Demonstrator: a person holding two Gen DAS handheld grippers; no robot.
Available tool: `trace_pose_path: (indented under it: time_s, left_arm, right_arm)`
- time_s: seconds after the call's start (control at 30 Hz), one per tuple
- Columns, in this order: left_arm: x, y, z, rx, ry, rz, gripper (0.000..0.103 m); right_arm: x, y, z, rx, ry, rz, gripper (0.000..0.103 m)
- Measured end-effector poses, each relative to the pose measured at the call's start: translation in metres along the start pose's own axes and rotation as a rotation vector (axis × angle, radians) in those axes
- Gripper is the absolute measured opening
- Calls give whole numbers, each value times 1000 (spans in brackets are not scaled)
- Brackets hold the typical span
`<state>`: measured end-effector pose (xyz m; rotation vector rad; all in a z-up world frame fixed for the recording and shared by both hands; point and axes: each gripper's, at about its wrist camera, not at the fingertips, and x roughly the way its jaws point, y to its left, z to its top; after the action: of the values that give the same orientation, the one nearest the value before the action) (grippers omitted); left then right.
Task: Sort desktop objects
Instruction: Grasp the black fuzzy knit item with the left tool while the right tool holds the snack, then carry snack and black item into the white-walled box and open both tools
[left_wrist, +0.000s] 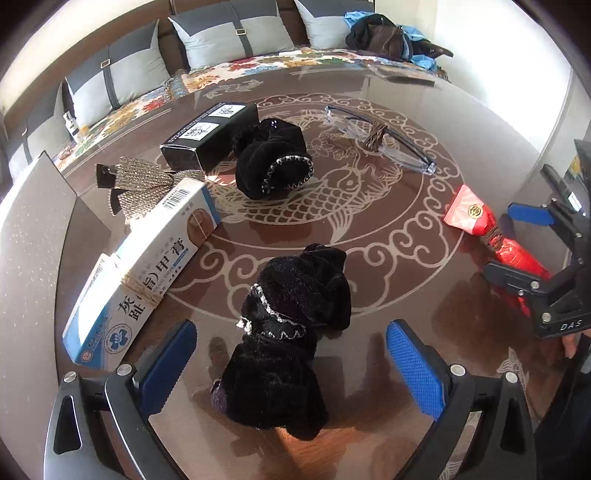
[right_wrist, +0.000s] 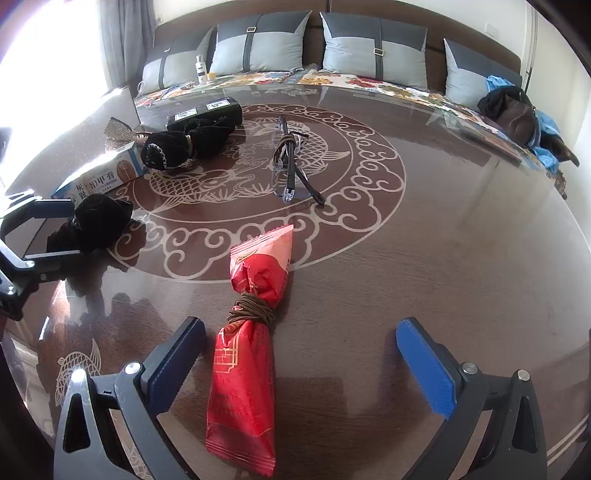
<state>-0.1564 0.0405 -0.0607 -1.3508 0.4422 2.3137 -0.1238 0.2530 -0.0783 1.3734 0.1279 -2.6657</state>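
On the glass-topped table, my left gripper (left_wrist: 291, 369) is open around a black velvet pouch (left_wrist: 291, 332) that lies between its blue pads without being squeezed. My right gripper (right_wrist: 301, 365) is open around a red snack packet (right_wrist: 247, 354) tied at the middle with brown cord. In the right wrist view the left gripper (right_wrist: 40, 229) shows at the far left beside that pouch (right_wrist: 99, 221). In the left wrist view the right gripper (left_wrist: 524, 247) shows at the right by the packet (left_wrist: 491, 236).
A second black pouch (left_wrist: 273, 158), a black box (left_wrist: 210, 136), a white and blue medicine box (left_wrist: 147, 266), a sequined bow (left_wrist: 144, 188) and clear glasses (left_wrist: 380, 136) lie on the table (left_wrist: 406, 302). A sofa with cushions (right_wrist: 258, 48) and a bag (right_wrist: 513, 110) lies beyond.
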Motion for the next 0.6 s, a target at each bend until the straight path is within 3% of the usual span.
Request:
trace_pose_path:
  time_s: [0.03,0.07,0.1,0.13,0.17,0.33,0.4,0.53,0.6]
  left_arm:
    - [3,-2,0,5,-1,-18,98]
    - [2,-3,-1,-10,-24,-46,77]
    - [1,-3,-1,-35,-38,-46,69]
    - [-2,-4,-2,-57,-50,-37,43]
    - [-3,-4,-3,-78,-51,-33,34]
    - [-20,-6,-34,-172,-62,-25,34]
    - [-28,-5,-47,-208,-68,-33,34]
    - [-38,-2,-67,-272,-93,-41,34]
    - [-40,-2,-71,-269,-95,-26,34]
  right_arm:
    - [0,0,0,0,0,0,103]
    - [0,0,0,0,0,1,103]
    - [0,0,0,1,0,2,103]
    - [0,0,0,2,0,3,103]
    - [-1,-1,0,2,-1,4,103]
    - [-3,-6,0,15,-1,46,103]
    - [-4,-7,4,10,41,62,102]
    - [-9,-1,14,37,66,98,73]
    - [-9,13,17,-7,64,92,68]
